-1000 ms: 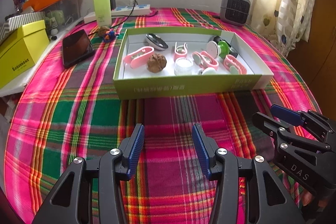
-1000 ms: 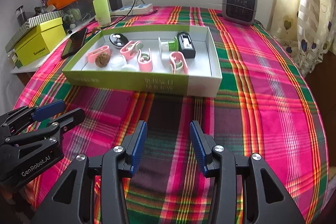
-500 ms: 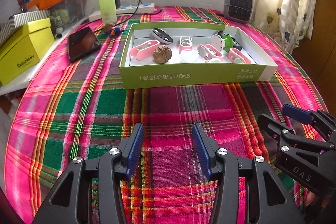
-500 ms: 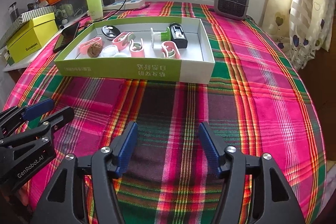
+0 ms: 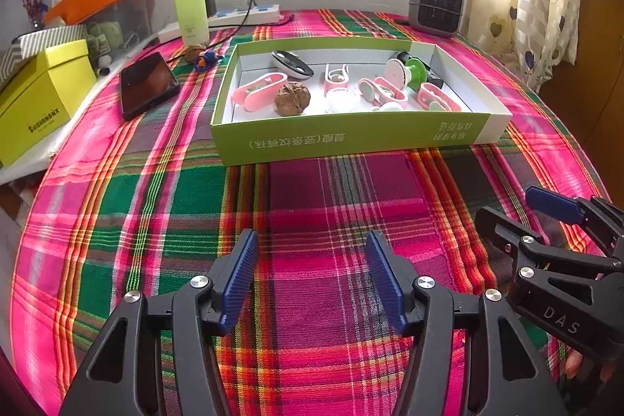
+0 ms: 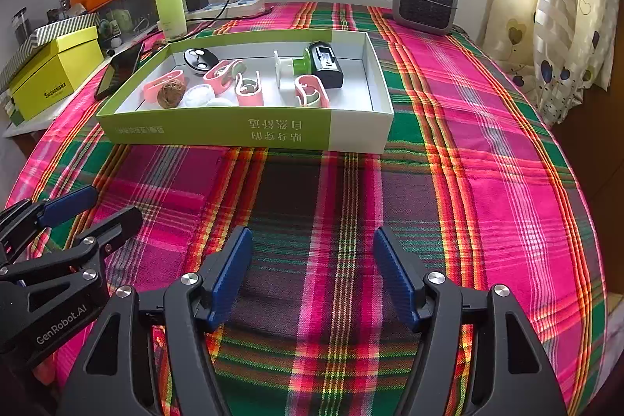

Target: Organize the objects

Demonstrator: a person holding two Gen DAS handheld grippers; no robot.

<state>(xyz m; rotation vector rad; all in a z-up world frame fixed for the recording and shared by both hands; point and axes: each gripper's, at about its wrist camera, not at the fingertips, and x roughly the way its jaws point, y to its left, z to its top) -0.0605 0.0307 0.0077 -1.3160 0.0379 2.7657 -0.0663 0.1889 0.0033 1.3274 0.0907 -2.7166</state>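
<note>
- Left gripper (image 5: 310,275) and right gripper (image 6: 312,269): both wide open, empty, low over the plaid tablecloth (image 6: 487,182), short of the green box (image 5: 351,139).
- Walnut (image 5: 292,99), pink clips, remote (image 6: 201,57) already lie inside; looks mostly sorted.
- Phone (image 5: 146,84) sits outside the box.
- Legible: "DAS", "GenRobot.AI"; box text is Chinese.

The left gripper (image 5: 310,277) sits at the lower centre of its frame, jaws spread wide and holding nothing. The right gripper (image 6: 312,273), lower centre too, is equally spread and holds nothing.
</note>
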